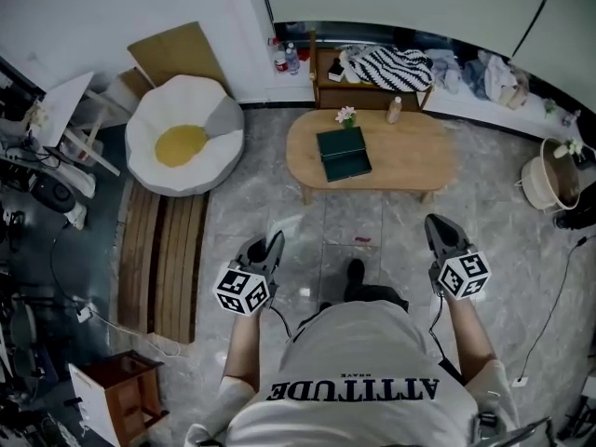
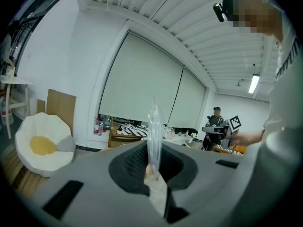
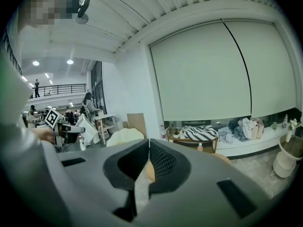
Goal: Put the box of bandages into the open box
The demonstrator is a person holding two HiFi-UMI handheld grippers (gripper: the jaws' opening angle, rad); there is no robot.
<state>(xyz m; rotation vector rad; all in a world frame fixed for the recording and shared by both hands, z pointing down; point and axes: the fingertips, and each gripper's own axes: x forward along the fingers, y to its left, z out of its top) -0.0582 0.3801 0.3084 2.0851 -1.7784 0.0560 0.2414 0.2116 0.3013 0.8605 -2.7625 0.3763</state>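
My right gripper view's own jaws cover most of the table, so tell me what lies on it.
Observer: A dark green box lies on the oval wooden table, left of its middle.
Operator: Now report the left gripper.
Observer: The left gripper is shut on a thin clear plastic strip that sticks up past its jaws.
Operator: Name anything beside the box.
Observer: A small vase of flowers stands just beyond it, toward the wall.

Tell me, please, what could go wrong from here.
1. The left claw is shut on a thin clear strip, which could spoil its next grip.
2. The flowers stand close behind the green box on the table, so a reach there might topple them.
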